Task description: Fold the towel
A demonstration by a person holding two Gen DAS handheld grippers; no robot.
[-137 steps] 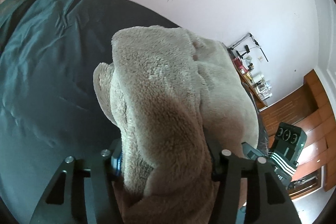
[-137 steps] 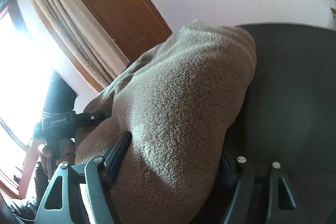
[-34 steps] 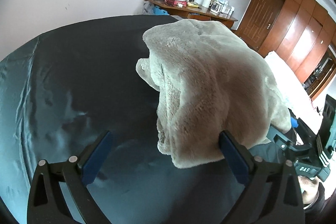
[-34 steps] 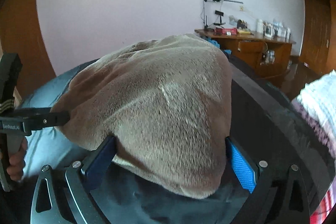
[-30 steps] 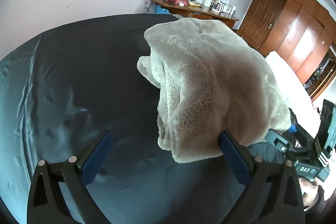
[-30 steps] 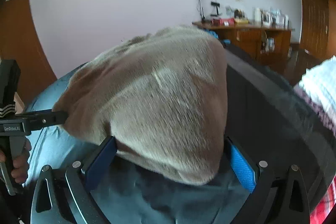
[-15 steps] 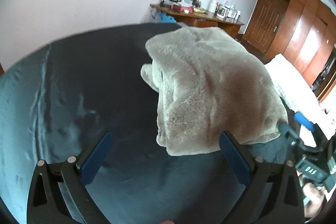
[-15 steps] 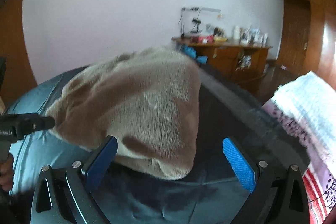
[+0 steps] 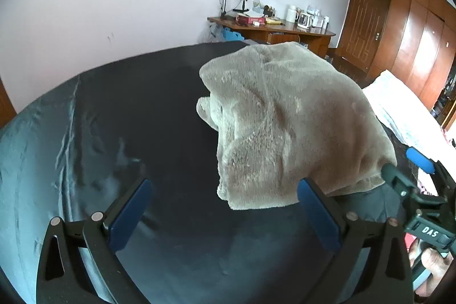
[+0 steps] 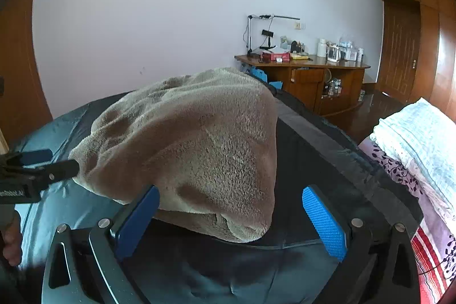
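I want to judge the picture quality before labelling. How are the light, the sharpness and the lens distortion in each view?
Left wrist view: soft, even daylight, the towel sharp, mild sheen on the dark sheet, straight lines bent and corners black from the fisheye. Right wrist view: same soft light, the towel's near side in shade, the desk clear, the wardrobe curved at the edge.

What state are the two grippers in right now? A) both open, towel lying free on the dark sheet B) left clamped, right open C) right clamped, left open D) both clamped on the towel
A: the left gripper and right gripper both have their blue pads spread wide, and the towel sits folded on the dark sheet with neither gripper closed on it.
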